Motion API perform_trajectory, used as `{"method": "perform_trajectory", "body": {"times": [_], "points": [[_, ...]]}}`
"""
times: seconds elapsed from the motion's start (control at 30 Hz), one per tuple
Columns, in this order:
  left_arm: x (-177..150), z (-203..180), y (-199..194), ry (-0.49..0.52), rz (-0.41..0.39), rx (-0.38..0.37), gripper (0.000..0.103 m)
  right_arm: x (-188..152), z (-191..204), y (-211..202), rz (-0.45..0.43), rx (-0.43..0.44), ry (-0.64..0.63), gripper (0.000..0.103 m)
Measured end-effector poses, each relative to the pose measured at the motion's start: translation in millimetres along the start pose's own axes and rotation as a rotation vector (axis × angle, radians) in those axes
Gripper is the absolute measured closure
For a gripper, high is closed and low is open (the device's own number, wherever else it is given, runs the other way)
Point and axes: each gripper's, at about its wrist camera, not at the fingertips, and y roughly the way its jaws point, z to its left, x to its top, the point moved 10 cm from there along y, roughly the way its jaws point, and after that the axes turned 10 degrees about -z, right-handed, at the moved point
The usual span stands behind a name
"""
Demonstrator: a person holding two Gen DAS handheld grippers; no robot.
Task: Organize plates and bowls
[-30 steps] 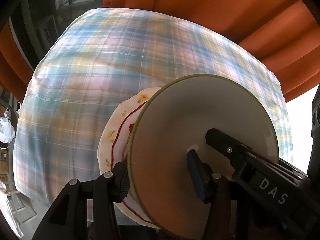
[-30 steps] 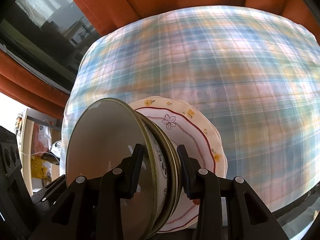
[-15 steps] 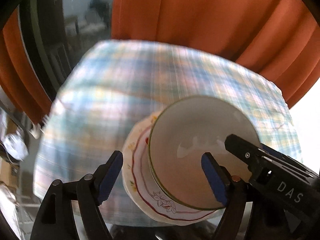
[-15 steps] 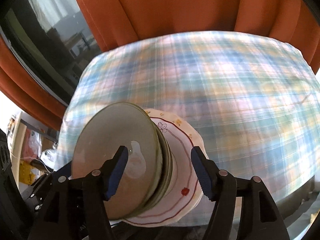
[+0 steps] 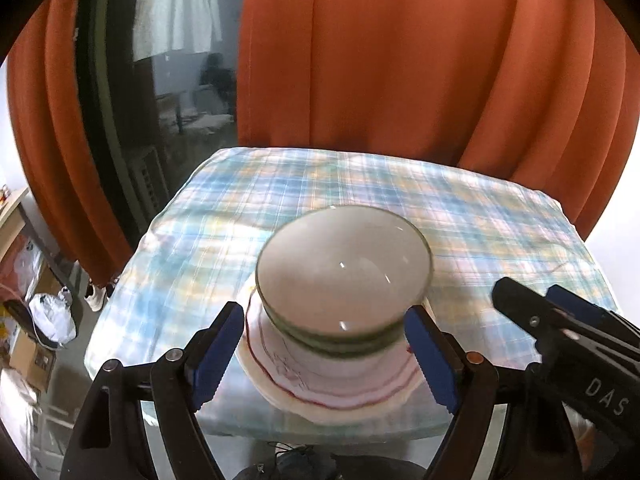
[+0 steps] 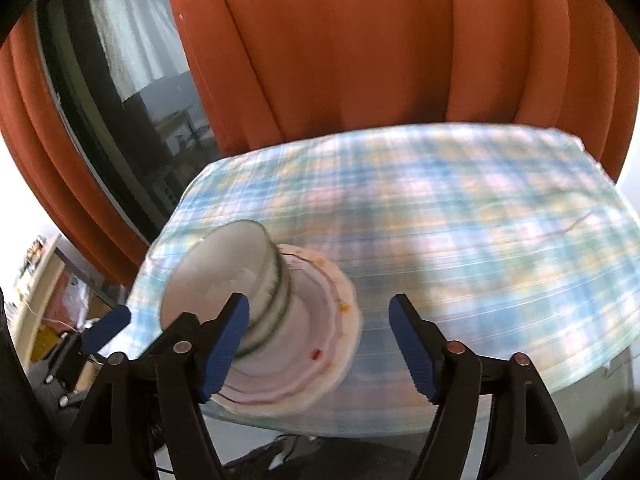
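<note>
A stack of white bowls with green rims (image 5: 344, 276) sits on a floral plate with a red line (image 5: 332, 392), near the front edge of the table. It also shows in the right wrist view, bowls (image 6: 228, 280) on the plate (image 6: 320, 320). My left gripper (image 5: 324, 352) is open, its jaws wide on either side of the stack, not touching it. My right gripper (image 6: 320, 344) is open and empty, just right of the stack. The right gripper also shows at the right of the left wrist view (image 5: 560, 320).
The table wears a blue and pink plaid cloth (image 5: 400, 200), also in the right wrist view (image 6: 460, 208). Orange curtains (image 5: 400, 60) and a dark window (image 5: 168, 80) stand behind it. Boxes and bags (image 5: 44, 320) lie on the floor at the left.
Both grippers opened, let go of the bowl stack and pulled back from it. The stack now stands alone on the plate, farther away in both views.
</note>
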Motion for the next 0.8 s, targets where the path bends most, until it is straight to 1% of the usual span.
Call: {"method": "perform_trajectory", "body": {"times": [0.07,0.13,0.23,0.43,0.53,0.6,0.7,0.8], "points": [[-7.6,-5.4,-8.6,-0.008,-0.017,0.009,0.018,-4.4,-13.7,-11.3,-0.035,-0.008,-0.013,0.025],[-13.2,-10.4,-15.6,-0.006,-0.033,0.013,0.014,-8.9,-26.2,-20.9,-0.061,-0.015,-0.019,0.025],[-19.3,-22.7,-24.8,0.014,-0.063,0.007,0.010,-14.1,-44.2,-32.2,-0.091,-0.044,-0.022,0.025],[-33.0,-37.3,-30.9,0.007,-0.058,0.013,0.009,-23.1,-80.7,-51.2,-0.149,-0.109,-0.038,0.025],[-31.6,-42.2,-35.9,-0.004,-0.079,0.009,0.008,-29.5,-91.6,-57.4,-0.156,-0.117,-0.031,0.025],[-32.1,-42.1,-36.6,-0.013,-0.081,0.019,0.008,-33.3,-93.0,-58.5,-0.147,-0.103,-0.035,0.025],[-31.4,-43.0,-36.9,-0.015,-0.085,0.031,0.008,-30.0,-96.6,-63.1,-0.169,-0.103,-0.041,0.024],[-29.3,-46.7,-38.5,-0.008,-0.099,0.027,0.007,-27.9,-99.6,-64.7,-0.181,-0.096,-0.033,0.018]]}}
